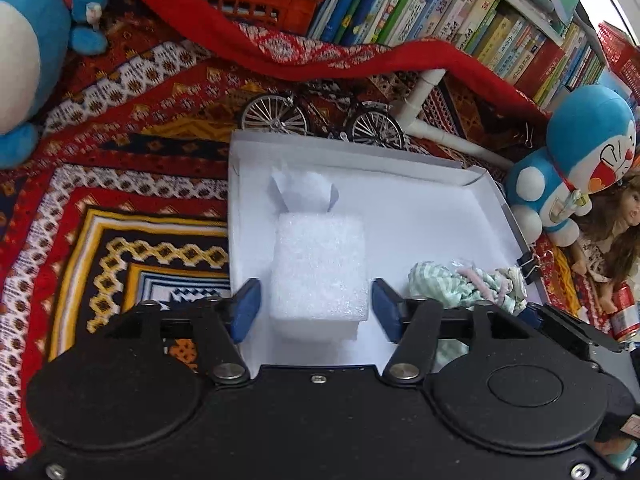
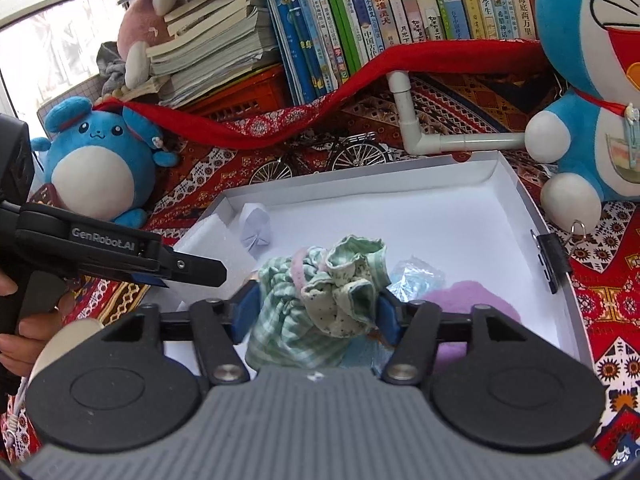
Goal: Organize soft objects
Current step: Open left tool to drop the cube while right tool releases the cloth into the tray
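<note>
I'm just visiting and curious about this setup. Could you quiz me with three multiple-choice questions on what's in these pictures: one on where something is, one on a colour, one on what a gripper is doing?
1. Where does the foam block sit?
A. On the bookshelf
B. In the white box
C. On the rug outside the box

2. What colour is the round plush toy left of the box?
A. Blue and white
B. Yellow
C. Green

3. What is the right gripper doing?
A. Hanging empty
B. Holding a book
C. Closing around the bundled cloth

Answers: 1 B, white box floor lies all around it. 2 A, blue body, white belly. 3 C, the cloth fills the gap between its pads.
</note>
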The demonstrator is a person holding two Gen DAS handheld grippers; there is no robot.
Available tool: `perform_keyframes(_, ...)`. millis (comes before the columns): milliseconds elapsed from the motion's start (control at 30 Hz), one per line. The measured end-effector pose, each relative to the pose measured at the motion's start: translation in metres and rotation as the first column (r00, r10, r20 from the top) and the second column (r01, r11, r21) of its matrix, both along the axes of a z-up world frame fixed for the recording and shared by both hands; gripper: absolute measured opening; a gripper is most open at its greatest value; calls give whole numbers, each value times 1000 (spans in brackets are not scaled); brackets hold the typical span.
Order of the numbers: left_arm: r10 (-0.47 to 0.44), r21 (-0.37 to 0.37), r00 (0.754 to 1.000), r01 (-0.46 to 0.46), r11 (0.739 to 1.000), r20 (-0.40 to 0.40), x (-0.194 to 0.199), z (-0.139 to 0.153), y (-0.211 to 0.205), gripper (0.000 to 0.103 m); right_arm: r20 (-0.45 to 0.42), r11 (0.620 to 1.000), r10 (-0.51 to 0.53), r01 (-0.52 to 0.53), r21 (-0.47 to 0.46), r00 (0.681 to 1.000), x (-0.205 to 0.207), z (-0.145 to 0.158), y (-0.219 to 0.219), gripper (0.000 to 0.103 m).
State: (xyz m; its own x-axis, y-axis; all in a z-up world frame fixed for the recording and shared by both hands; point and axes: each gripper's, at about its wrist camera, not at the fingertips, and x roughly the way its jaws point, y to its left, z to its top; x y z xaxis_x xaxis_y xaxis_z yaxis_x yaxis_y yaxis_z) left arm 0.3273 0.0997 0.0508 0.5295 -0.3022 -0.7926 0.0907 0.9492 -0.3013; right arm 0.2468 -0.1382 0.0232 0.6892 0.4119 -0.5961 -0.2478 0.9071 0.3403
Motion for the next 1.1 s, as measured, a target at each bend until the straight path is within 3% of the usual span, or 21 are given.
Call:
perform_keyframes(133, -11, 15, 998, 11, 1000, 54, -9, 13, -2, 80, 22, 1000, -13, 13, 8, 1000, -5, 7, -4, 86)
perform_keyframes(500, -38, 99, 978, 17, 995, 206, -54, 54, -13, 85, 107, 999, -42, 41, 6, 993, -34, 35, -21, 96)
perform_keyframes(767, -55, 103, 952, 25, 994, 301, -104, 77, -19, 88, 201, 999, -47, 51, -15, 978, -69, 56, -33, 103)
perform_keyframes(1100, -74, 66, 917, 52, 996, 393, -170, 88, -28, 91, 311, 996, -60, 76, -39, 948, -112, 76, -43, 103)
